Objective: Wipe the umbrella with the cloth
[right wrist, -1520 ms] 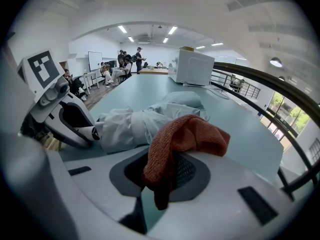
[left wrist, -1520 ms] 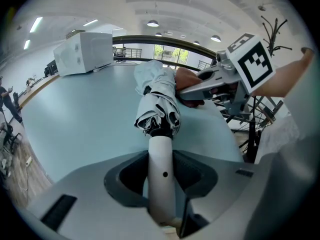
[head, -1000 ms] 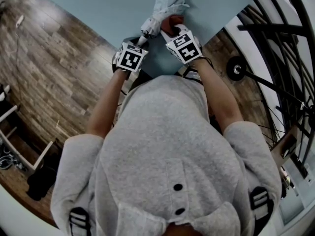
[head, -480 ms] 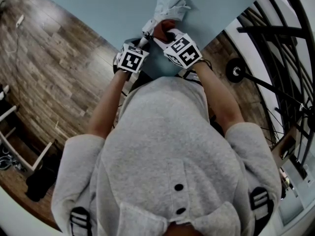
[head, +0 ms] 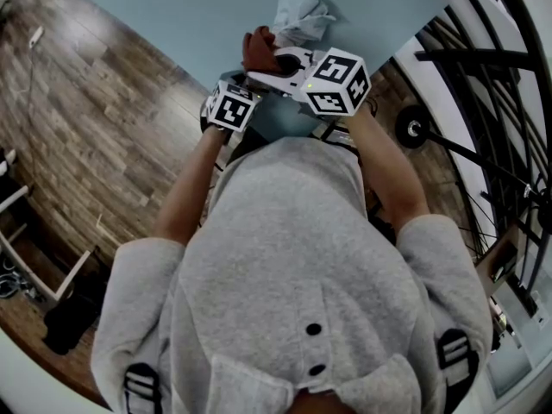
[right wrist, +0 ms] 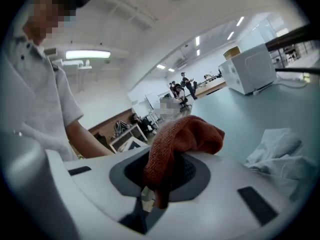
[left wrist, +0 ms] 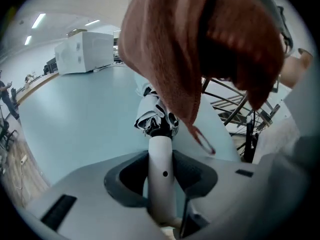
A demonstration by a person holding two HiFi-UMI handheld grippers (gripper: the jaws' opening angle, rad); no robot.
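Left gripper (left wrist: 161, 176) clamped on the umbrella (head: 300, 15) by its white handle. Umbrella lies on the pale blue table (head: 172, 15), canopy bunched at its far end. Right gripper (right wrist: 161, 179) pinches the rust cloth (right wrist: 182, 136) above the umbrella's handle end.

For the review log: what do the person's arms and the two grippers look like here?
The left gripper and right gripper both have smooth white shells with a dark grey recess around the jaws and small dark rectangular slots. Each carries a white cube printed with black square markers. The person wears a grey short-sleeved top, so the forearms are bare.
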